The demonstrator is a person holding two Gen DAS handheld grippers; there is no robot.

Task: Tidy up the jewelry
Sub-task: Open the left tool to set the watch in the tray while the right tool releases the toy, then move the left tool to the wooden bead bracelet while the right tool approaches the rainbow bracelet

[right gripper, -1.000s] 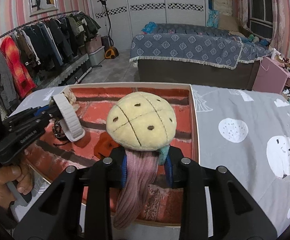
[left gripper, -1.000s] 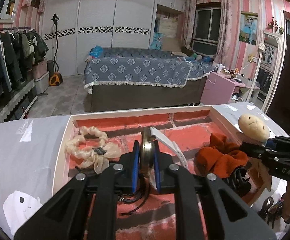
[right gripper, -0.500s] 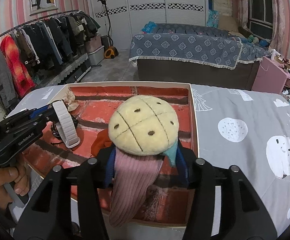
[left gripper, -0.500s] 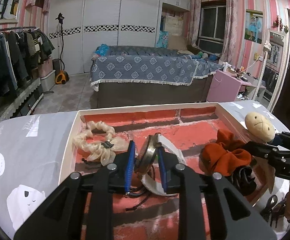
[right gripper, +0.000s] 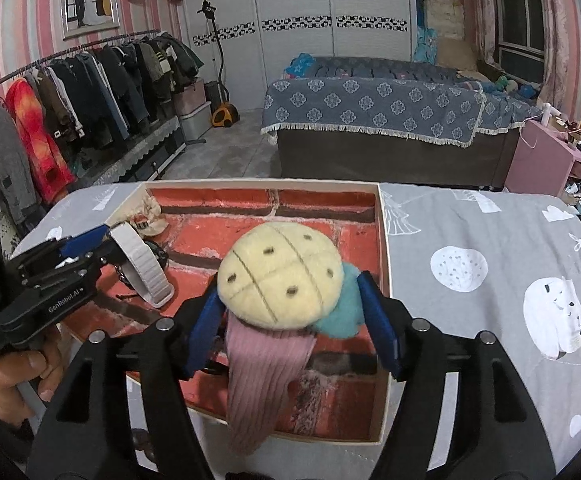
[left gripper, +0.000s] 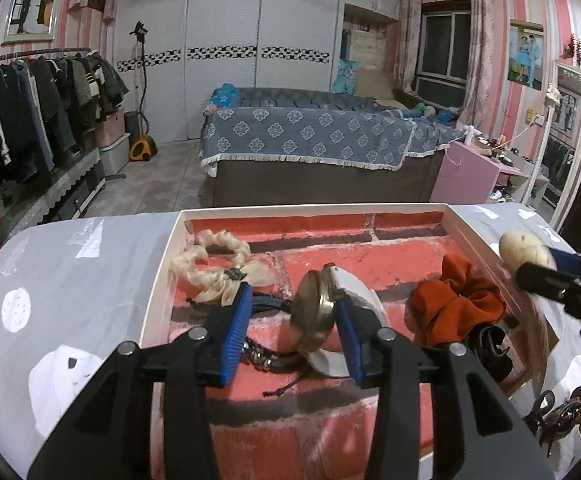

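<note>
A shallow white tray (left gripper: 162, 268) with a red brick-print floor holds the jewelry. My left gripper (left gripper: 292, 332) is open over it; a brass-faced watch with a white strap (left gripper: 318, 312) leans against its right pad, released. My right gripper (right gripper: 290, 316) is open above the tray's right side (right gripper: 384, 240); a plush hair tie with a yellow bun head and pink ribbed tail (right gripper: 278, 276) still rests between its jaws. The watch strap (right gripper: 142, 268) shows beside the left gripper in the right wrist view.
In the tray lie a cream scrunchie (left gripper: 214, 268), an orange scrunchie (left gripper: 454, 304), a black claw clip (left gripper: 490, 344) and dark beaded bracelets (left gripper: 262, 354). More clips (left gripper: 558, 416) lie outside the tray at right. The table has a grey printed cloth (right gripper: 490, 264).
Both grippers have opened. The left one let go of the watch, which now tilts onto the tray floor. The right one's jaws spread away from the plush hair tie.
</note>
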